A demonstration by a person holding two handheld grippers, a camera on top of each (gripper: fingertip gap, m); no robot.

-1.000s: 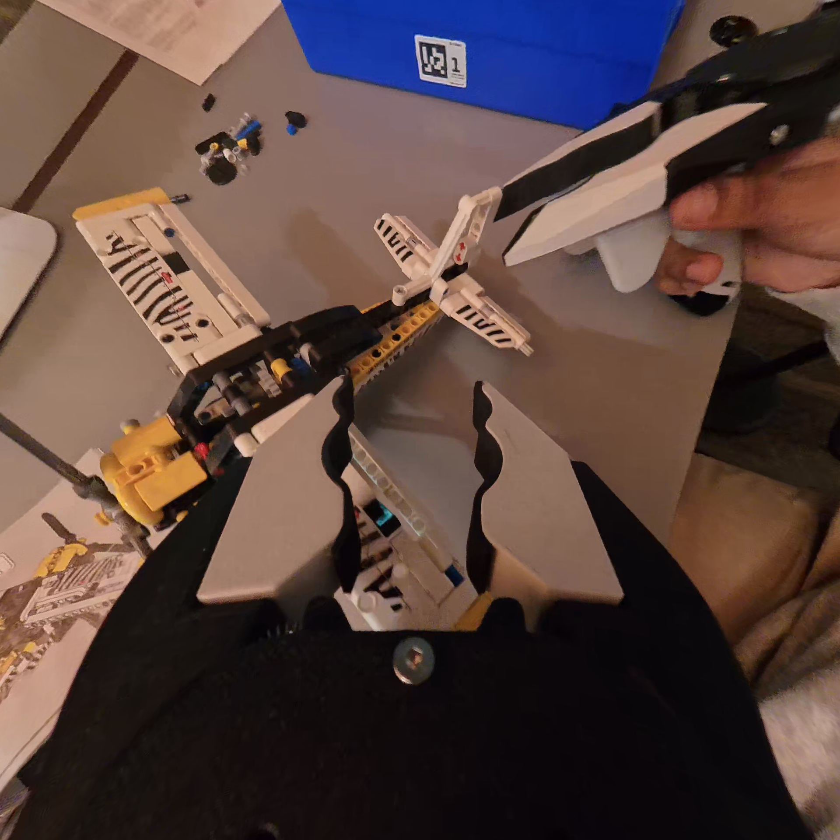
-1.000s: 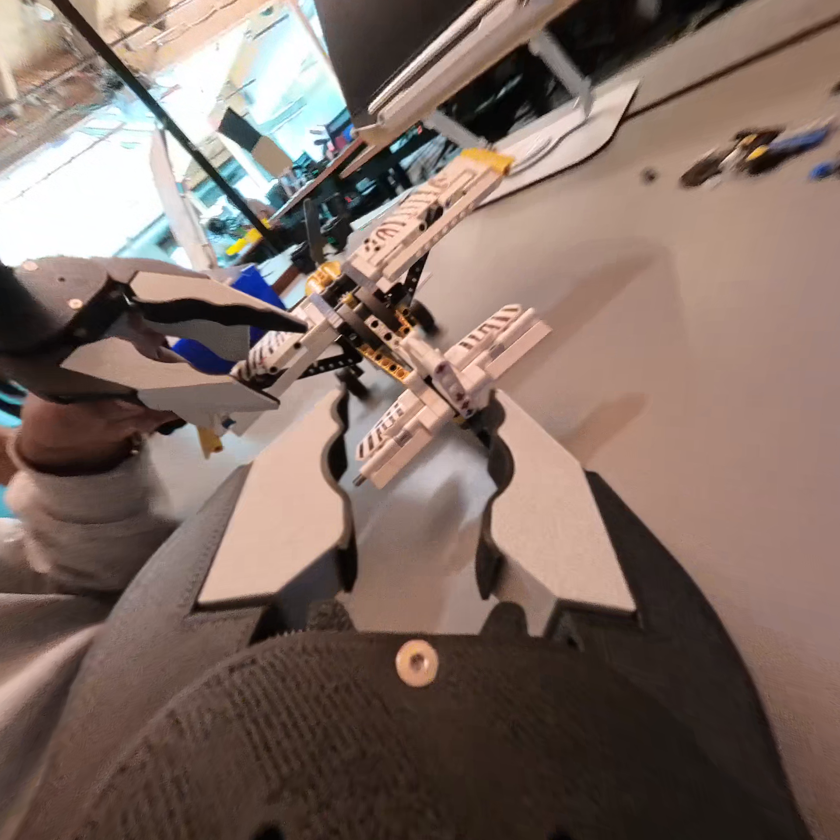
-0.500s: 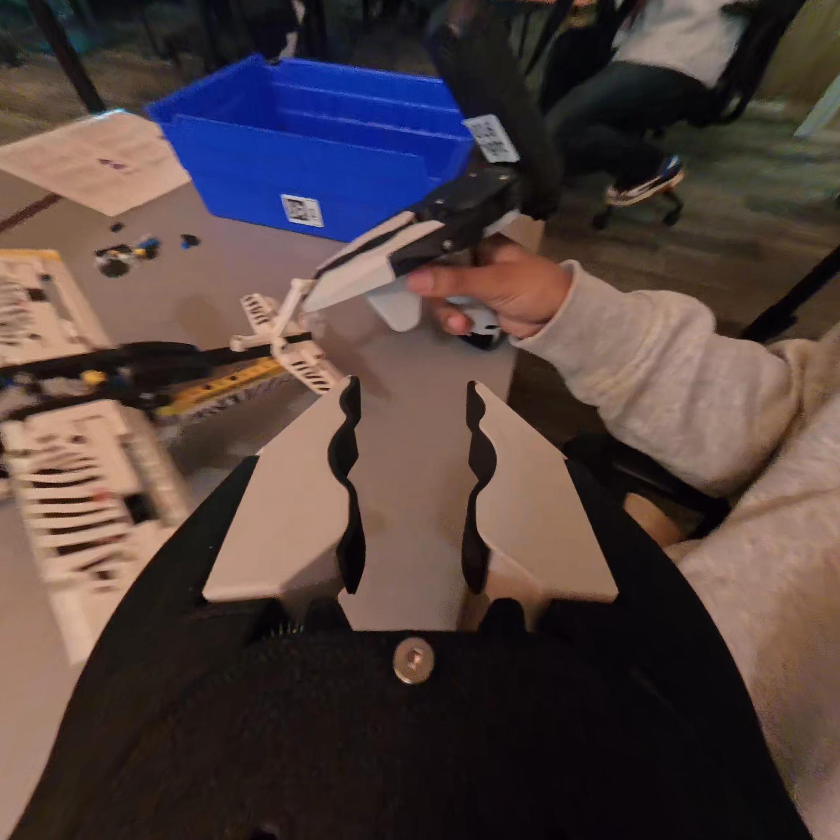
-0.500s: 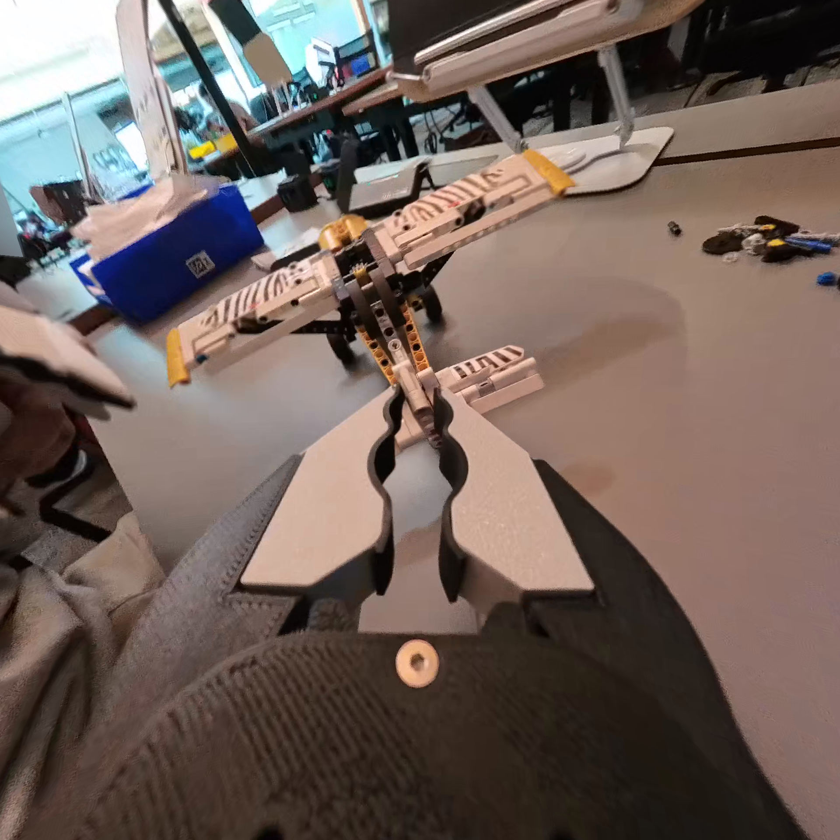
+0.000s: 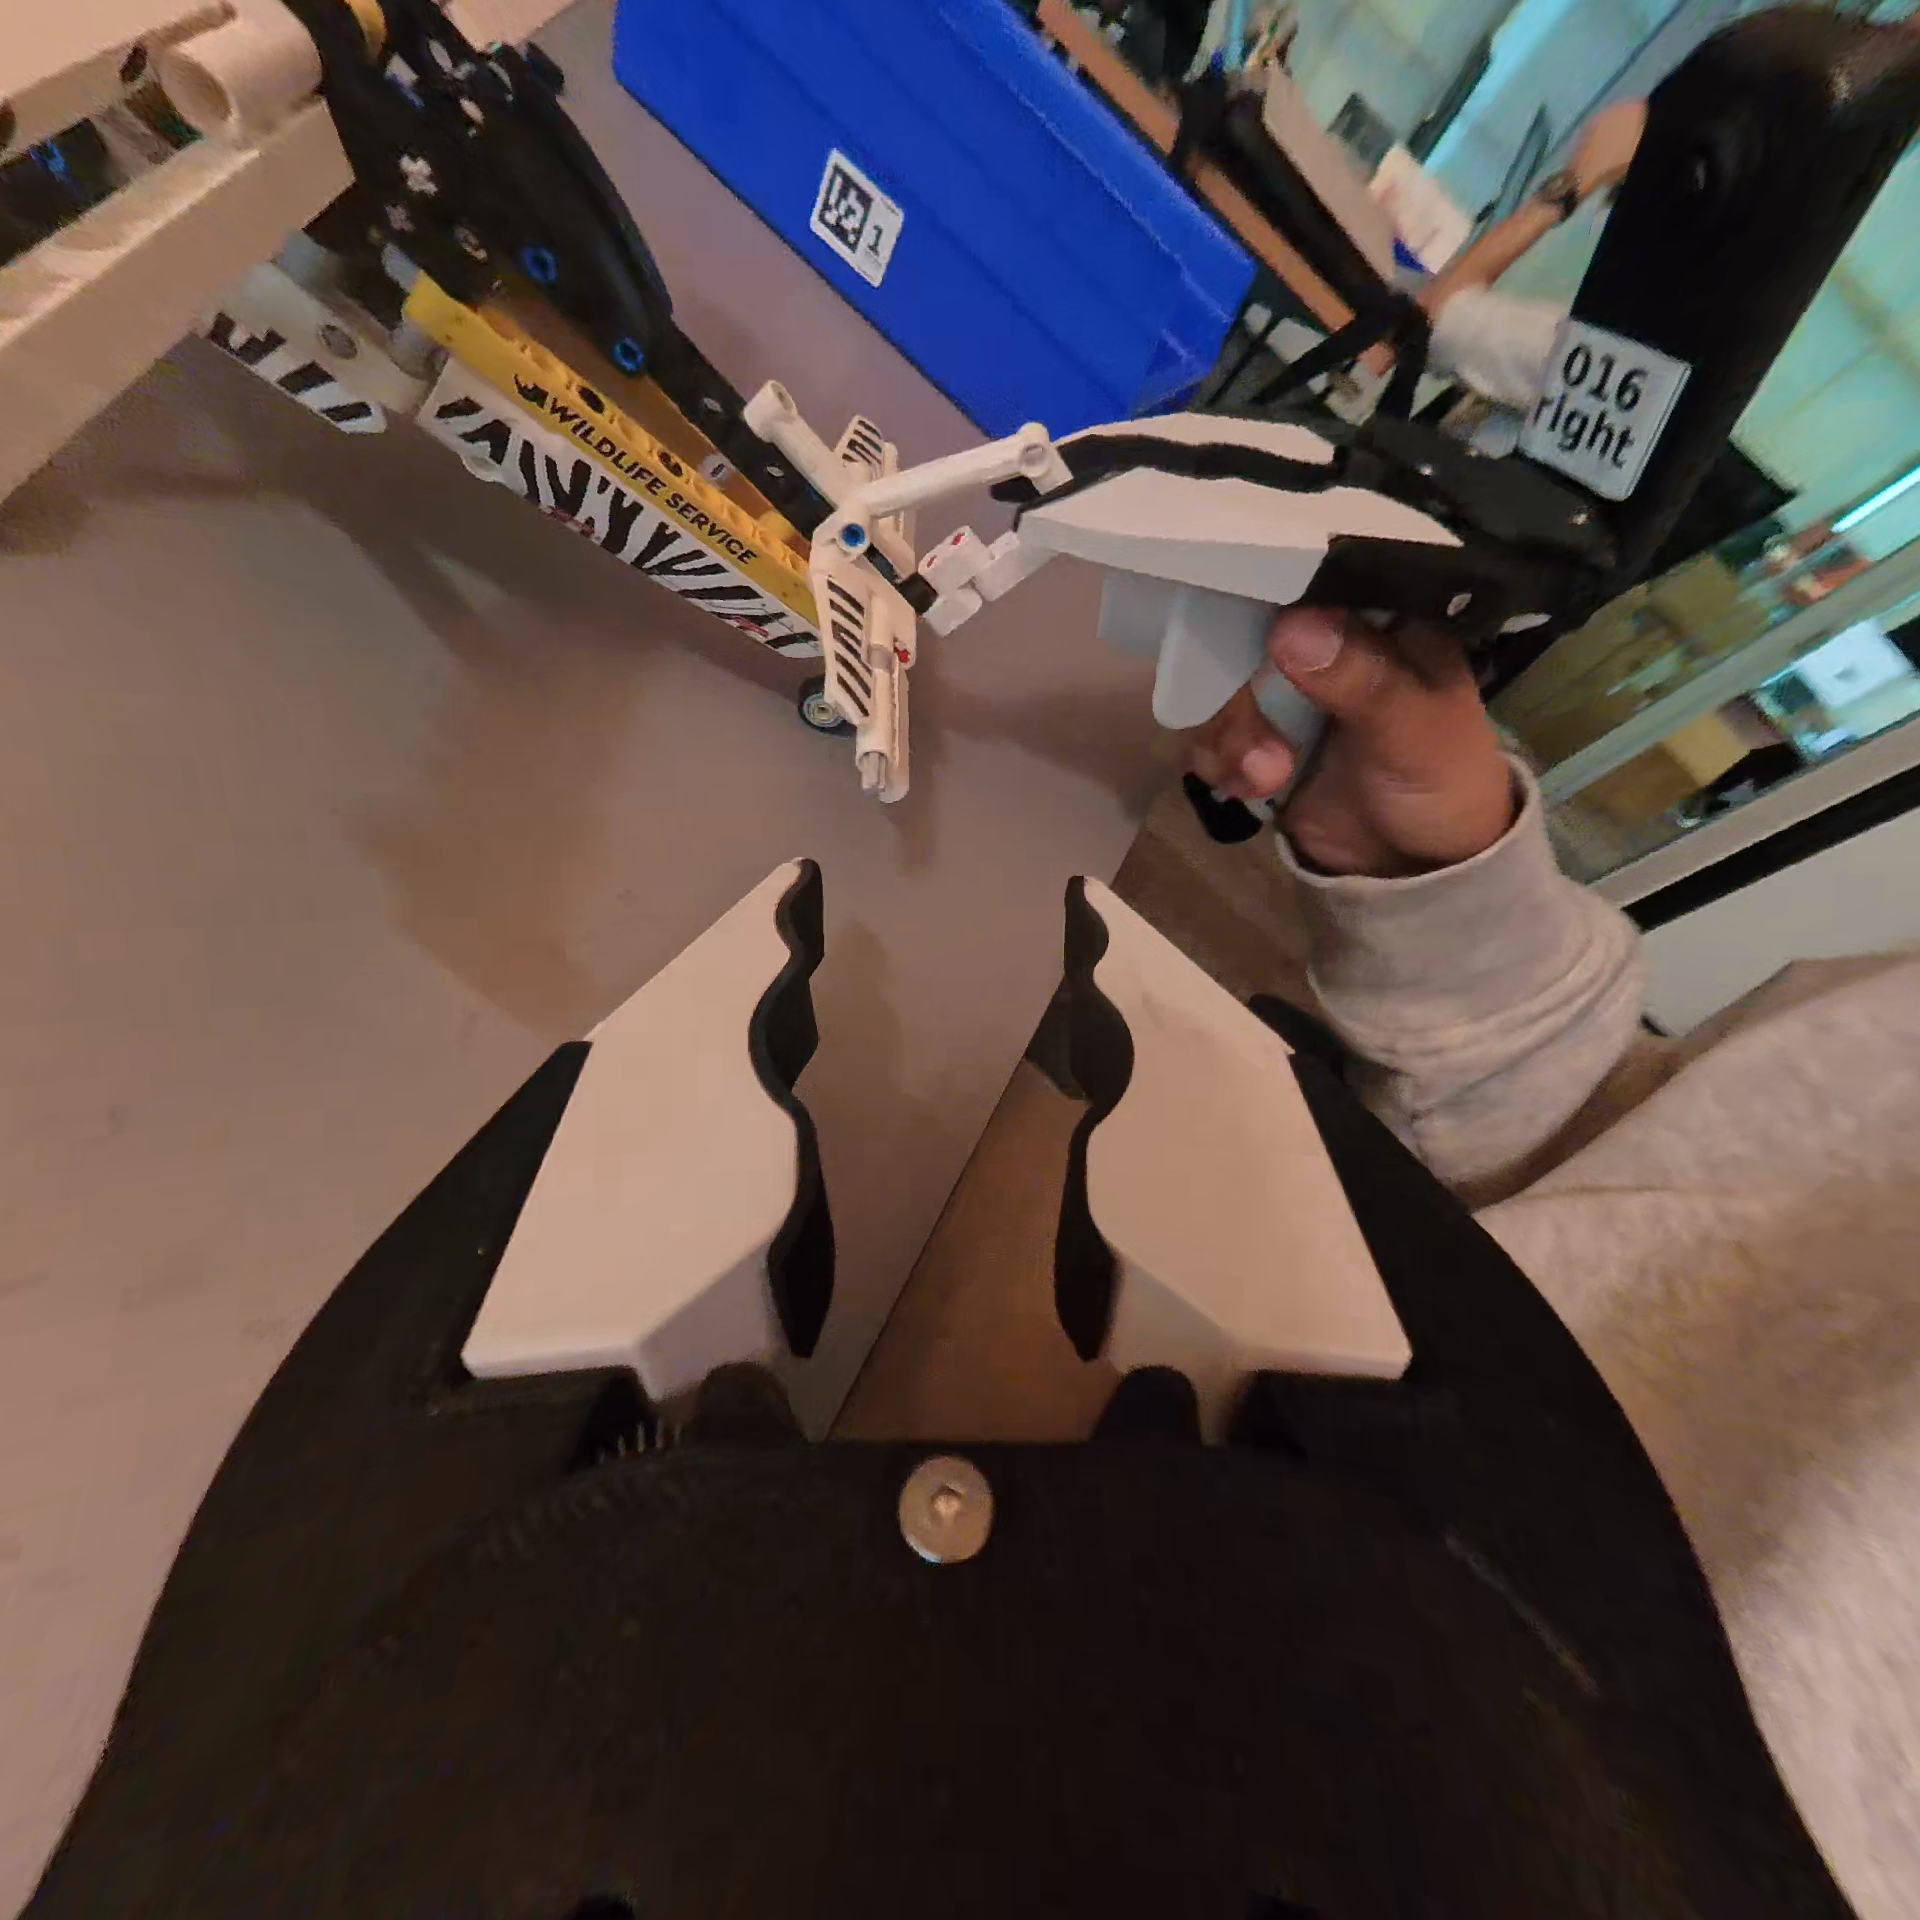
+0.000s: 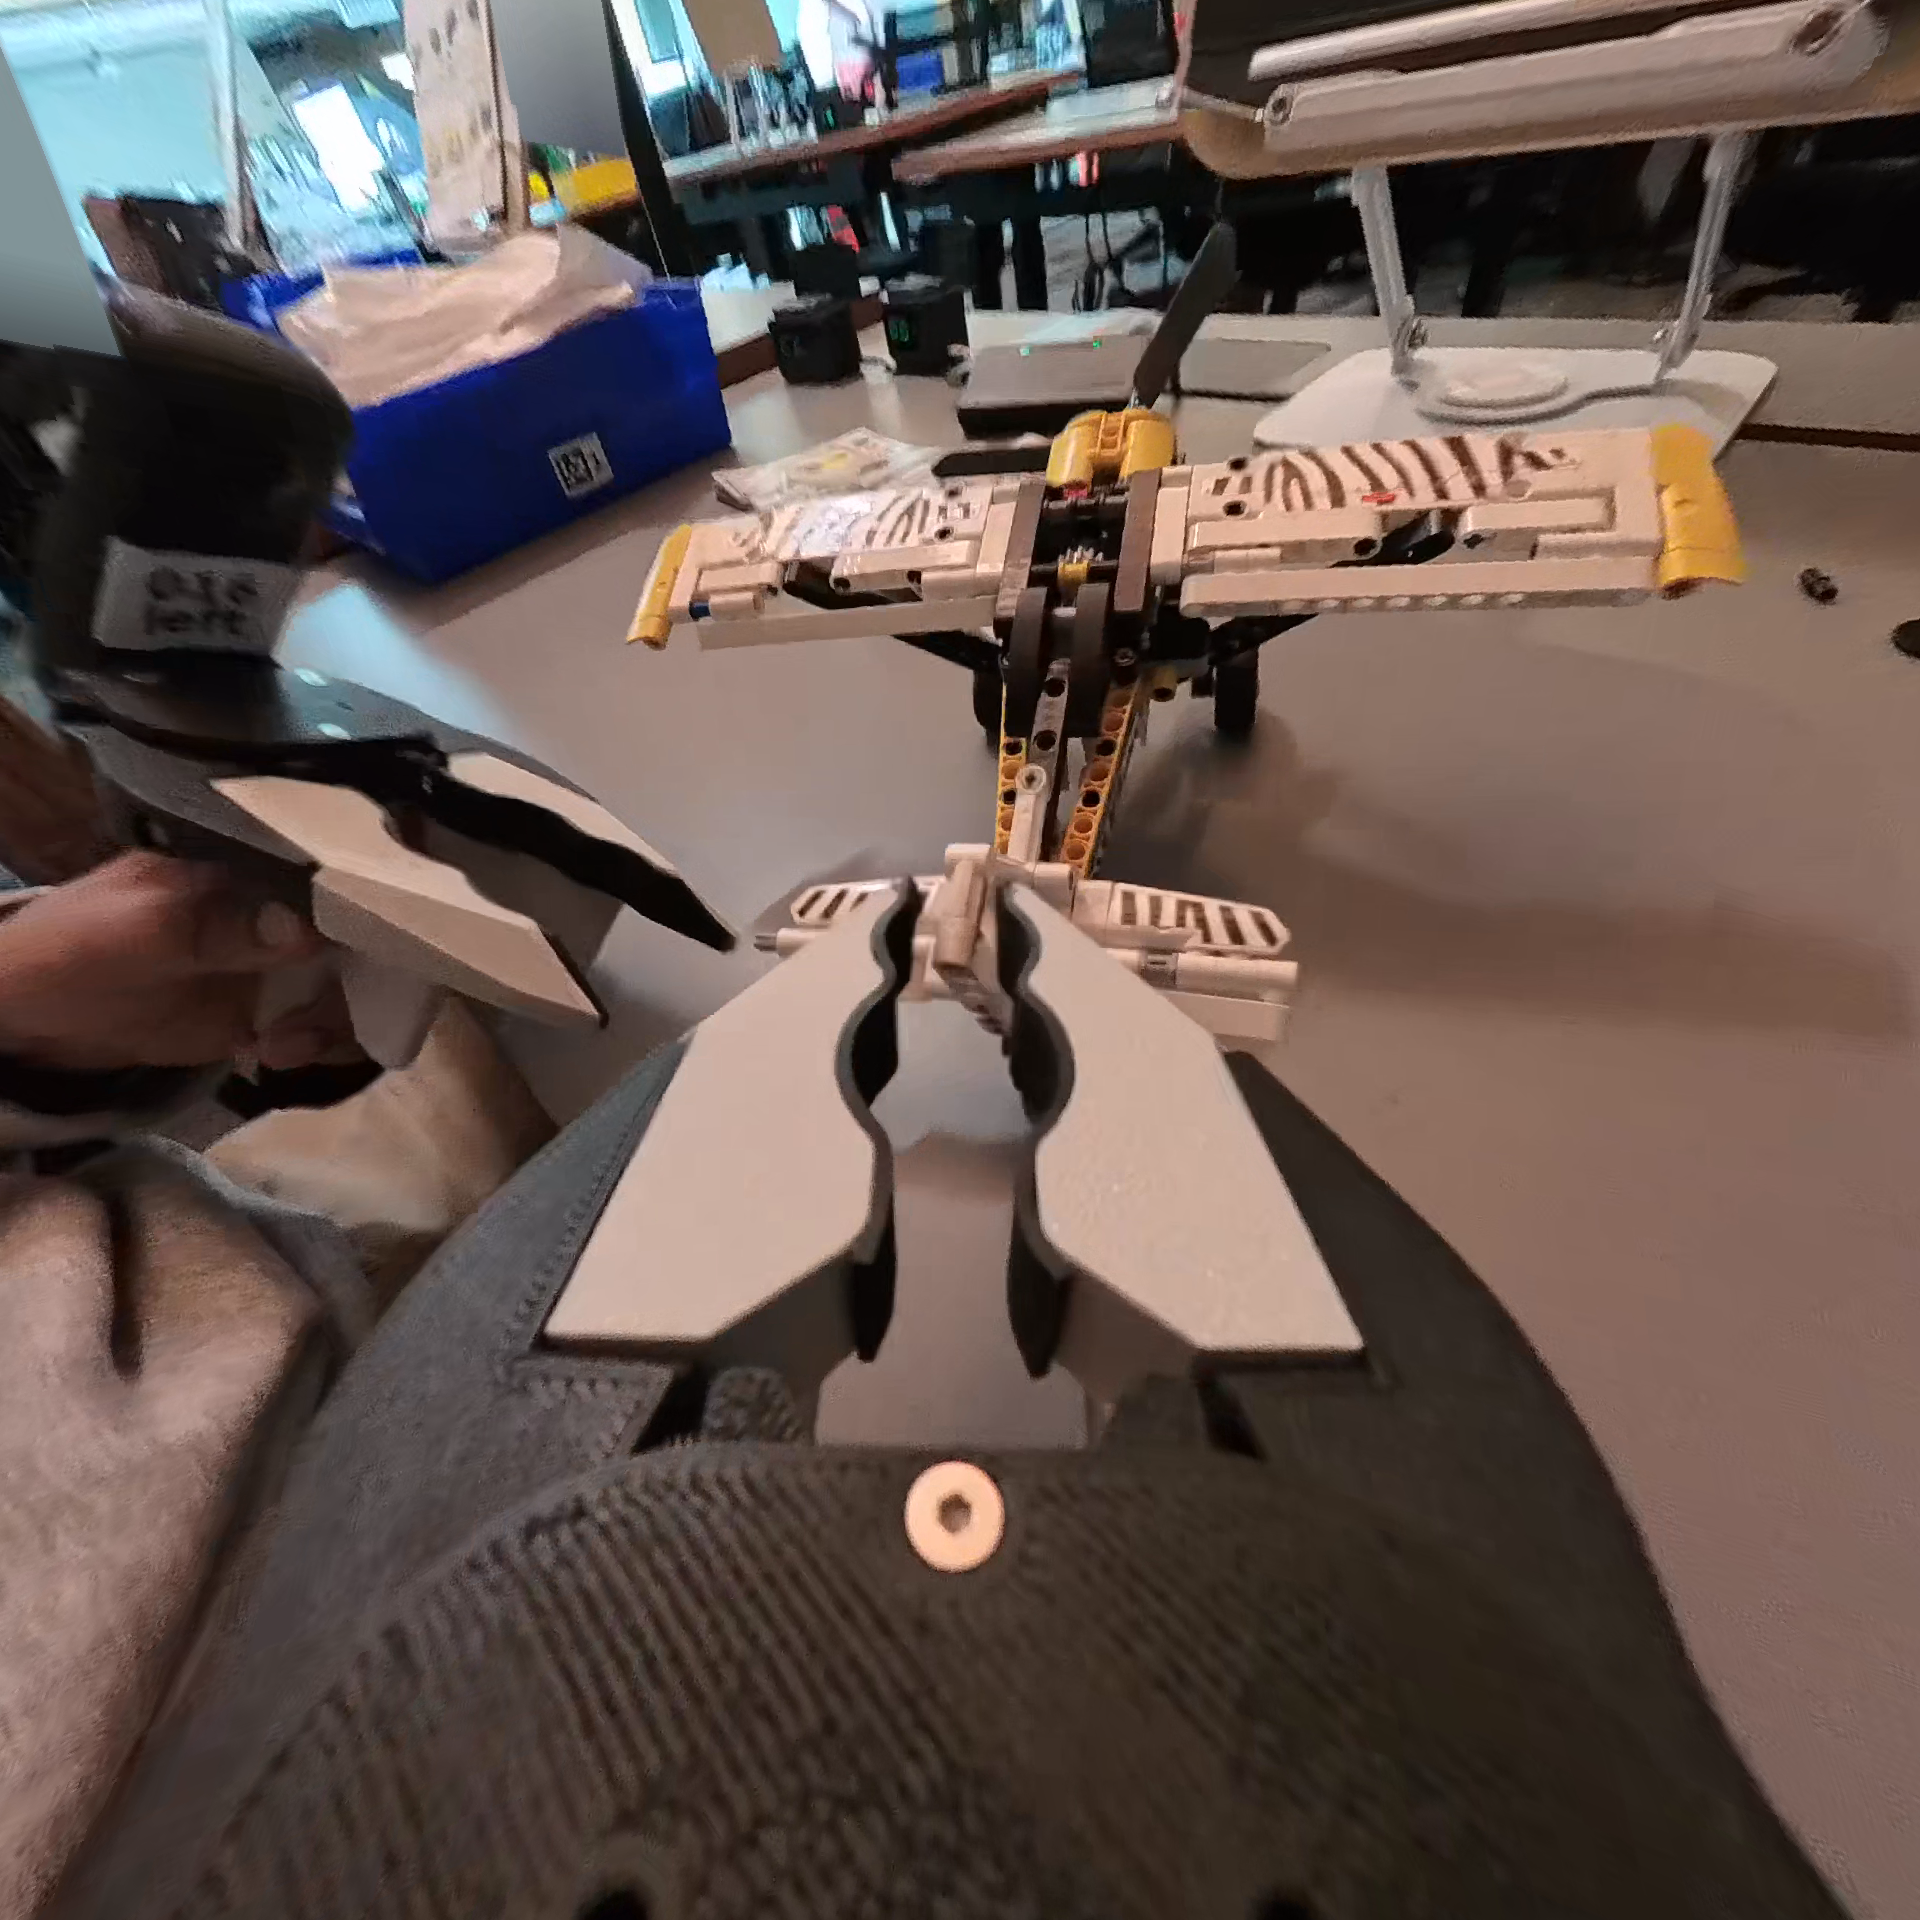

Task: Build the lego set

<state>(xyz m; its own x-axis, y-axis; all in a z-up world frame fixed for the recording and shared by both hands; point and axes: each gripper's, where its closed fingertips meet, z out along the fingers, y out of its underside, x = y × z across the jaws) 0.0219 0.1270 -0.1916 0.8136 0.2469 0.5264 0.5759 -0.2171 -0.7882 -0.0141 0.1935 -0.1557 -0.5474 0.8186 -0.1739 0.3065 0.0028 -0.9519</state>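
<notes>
A lego plane (image 6: pixel 1081 561) with white zebra-striped wings, yellow wing tips and a yellow tail boom stands on the grey table (image 6: pixel 1507 987). My right gripper (image 6: pixel 961 914) is shut on the plane's upright white tail fin (image 6: pixel 956 935), with the striped tailplane (image 6: pixel 1195 925) just beyond. In the left wrist view the right gripper (image 5: pixel 1029 499) pinches the tail (image 5: pixel 935 483) at the end of the yellow boom (image 5: pixel 644 457). My left gripper (image 5: pixel 940 883) is open and empty over the table's edge, short of the tail. It also shows in the right wrist view (image 6: pixel 665 977), left of the tail.
A blue bin (image 5: pixel 987 208) stands behind the plane, and another blue bin (image 6: pixel 520 436) at the far left. An instruction booklet (image 6: pixel 831 478), a laptop stand (image 6: pixel 1507 384) and small loose parts (image 6: pixel 1818 587) lie beyond the wings. The table's edge (image 5: pixel 1132 831) runs by the tail.
My left gripper has come off the plane's wing and drawn back towards the table's edge near the tail. My right gripper has shut on the tail fin and the plane now faces straight away.
</notes>
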